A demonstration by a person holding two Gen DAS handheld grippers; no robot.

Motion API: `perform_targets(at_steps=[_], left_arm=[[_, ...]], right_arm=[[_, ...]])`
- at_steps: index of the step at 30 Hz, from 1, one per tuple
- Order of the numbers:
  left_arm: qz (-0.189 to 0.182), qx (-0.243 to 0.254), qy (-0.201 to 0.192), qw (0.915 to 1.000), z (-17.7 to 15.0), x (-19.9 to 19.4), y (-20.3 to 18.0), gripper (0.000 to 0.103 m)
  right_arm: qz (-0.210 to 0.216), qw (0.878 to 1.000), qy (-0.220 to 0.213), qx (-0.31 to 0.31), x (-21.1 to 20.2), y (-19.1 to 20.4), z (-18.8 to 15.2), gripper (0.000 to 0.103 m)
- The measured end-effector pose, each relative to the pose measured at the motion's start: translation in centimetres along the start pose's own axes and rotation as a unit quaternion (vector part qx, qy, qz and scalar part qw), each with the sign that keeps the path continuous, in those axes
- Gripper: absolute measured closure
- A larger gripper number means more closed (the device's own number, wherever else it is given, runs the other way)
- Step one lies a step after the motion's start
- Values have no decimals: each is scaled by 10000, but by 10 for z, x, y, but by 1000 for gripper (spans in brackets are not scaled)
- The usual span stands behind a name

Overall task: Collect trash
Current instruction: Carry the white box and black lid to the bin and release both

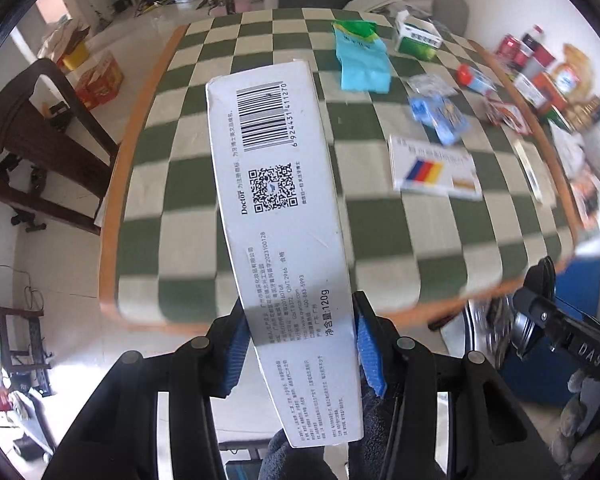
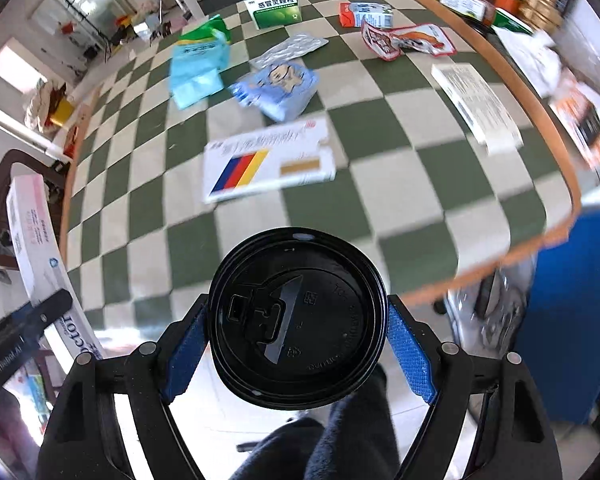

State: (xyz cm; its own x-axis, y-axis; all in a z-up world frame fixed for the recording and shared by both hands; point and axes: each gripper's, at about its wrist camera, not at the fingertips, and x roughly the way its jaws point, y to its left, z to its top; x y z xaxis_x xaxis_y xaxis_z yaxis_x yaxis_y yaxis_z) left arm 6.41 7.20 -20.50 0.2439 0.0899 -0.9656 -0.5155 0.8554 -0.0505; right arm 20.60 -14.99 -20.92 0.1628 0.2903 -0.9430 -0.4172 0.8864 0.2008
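Both tongs are loaded. Left gripper [image 1: 300,344] is clamped on the lower part of a long white carton [image 1: 280,216] with a barcode, which sticks out over the checked table [image 1: 380,248]; the right gripper [image 2: 298,340] has a cup with a black lid [image 2: 298,318] between its blue pads [image 2: 410,354], both touching the lid's rim. Each load hangs over the table's near edge, above the floor. On the green-and-white cloth lies more litter, largest first: a flat white box with a blue, red and yellow stripe [image 2: 268,160], a pale narrow box [image 2: 476,104] near the right edge, a light-blue bag [image 2: 198,70], a blue wipes packet [image 2: 278,88], a green medicine box [image 2: 274,10] – and a crumpled foil wrapper [image 2: 290,48] (blurred).
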Motion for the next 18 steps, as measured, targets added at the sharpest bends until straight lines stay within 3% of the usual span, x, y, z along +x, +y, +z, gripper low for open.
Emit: perform_targets(at_steps=[4, 8, 14, 18], left_arm=[[-263, 20, 307, 9992, -50, 7, 20, 59], [-628, -136, 921, 9937, -97, 44, 32, 59], [-1085, -536, 1842, 9754, -144, 153, 39, 58], [-1256, -791, 2103, 9663, -154, 239, 44, 58]], right_arm=[[165, 9995, 28, 263, -9, 7, -61, 18], [294, 9977, 413, 457, 6, 0, -119, 18], [417, 9882, 1204, 854, 84, -18, -196, 18], [572, 9780, 1611, 1192, 163, -33, -225, 18]])
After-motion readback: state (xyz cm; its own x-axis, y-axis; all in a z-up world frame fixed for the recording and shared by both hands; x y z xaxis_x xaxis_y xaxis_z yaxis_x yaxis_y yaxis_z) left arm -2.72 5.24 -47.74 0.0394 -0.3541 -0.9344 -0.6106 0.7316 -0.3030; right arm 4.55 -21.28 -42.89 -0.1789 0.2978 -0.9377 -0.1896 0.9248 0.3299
